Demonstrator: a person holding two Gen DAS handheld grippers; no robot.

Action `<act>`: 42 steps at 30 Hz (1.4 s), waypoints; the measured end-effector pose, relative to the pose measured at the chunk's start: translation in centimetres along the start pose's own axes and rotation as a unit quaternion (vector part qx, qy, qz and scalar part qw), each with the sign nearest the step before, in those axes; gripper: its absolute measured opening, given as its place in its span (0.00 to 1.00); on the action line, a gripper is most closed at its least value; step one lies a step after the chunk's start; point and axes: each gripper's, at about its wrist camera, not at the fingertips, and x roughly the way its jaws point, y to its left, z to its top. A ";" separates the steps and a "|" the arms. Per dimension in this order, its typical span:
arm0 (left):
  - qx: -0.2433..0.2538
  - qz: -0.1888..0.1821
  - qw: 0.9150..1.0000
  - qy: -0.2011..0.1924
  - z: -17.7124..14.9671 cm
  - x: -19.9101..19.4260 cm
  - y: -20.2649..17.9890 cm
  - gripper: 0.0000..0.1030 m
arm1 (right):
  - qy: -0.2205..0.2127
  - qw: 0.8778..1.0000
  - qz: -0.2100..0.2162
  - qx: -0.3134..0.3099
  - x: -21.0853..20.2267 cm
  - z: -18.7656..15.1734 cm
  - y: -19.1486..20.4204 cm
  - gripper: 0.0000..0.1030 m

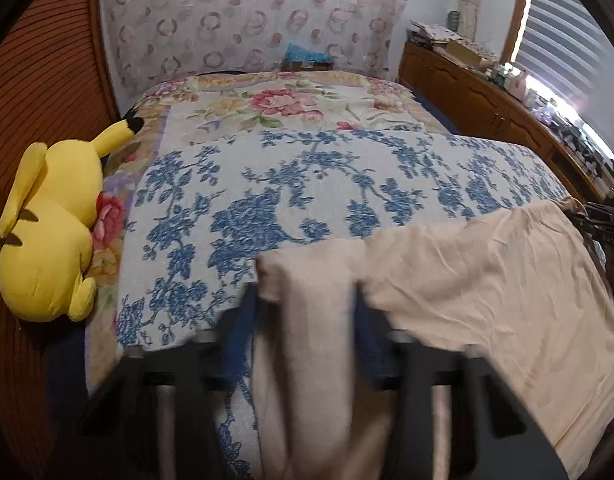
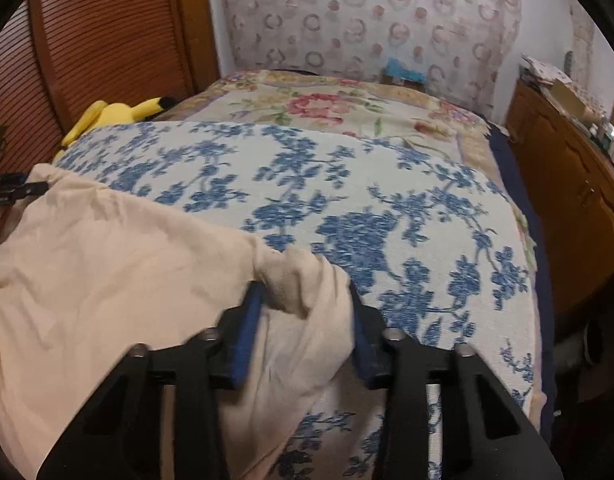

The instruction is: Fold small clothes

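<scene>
Closest to me, the left claw (image 1: 305,300) has its two black fingers pinched on one bunched corner of a pale cream cotton garment (image 1: 487,276), though motion blur smears the fingers. The right claw (image 2: 305,292), with blue pads (image 2: 249,336) on black arms, grips the opposite corner, where the cloth gathers into a knot between its jaws. The garment (image 2: 107,264) lies spread and creased between the two claws at the near end of the bed, on a white blanket with a blue flower print (image 1: 307,184). Under that blanket is a cream bedspread with pink roses (image 1: 283,100). A yellow plush toy with black-tipped ears (image 1: 51,232) lies at the bed's left edge beside a slatted wooden door (image 1: 39,92). A wooden cabinet (image 1: 479,96) with clutter on top runs along the right wall.
</scene>
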 end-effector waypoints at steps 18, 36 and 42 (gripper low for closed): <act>0.072 0.003 0.982 -0.176 -1.9 -22.4 -7.9 0.08 | -0.160 0.987 -0.007 -0.026 -20.5 -1.3 6.8 0.06; 0.091 0.060 0.944 -0.312 9.0 -38.3 -7.8 0.08 | -0.306 0.939 -0.104 -0.118 -41.5 10.3 11.7 0.06; 0.061 0.059 0.975 -0.208 13.3 -22.2 -3.4 0.09 | -0.200 0.967 -0.129 -0.094 -26.6 14.8 5.5 0.06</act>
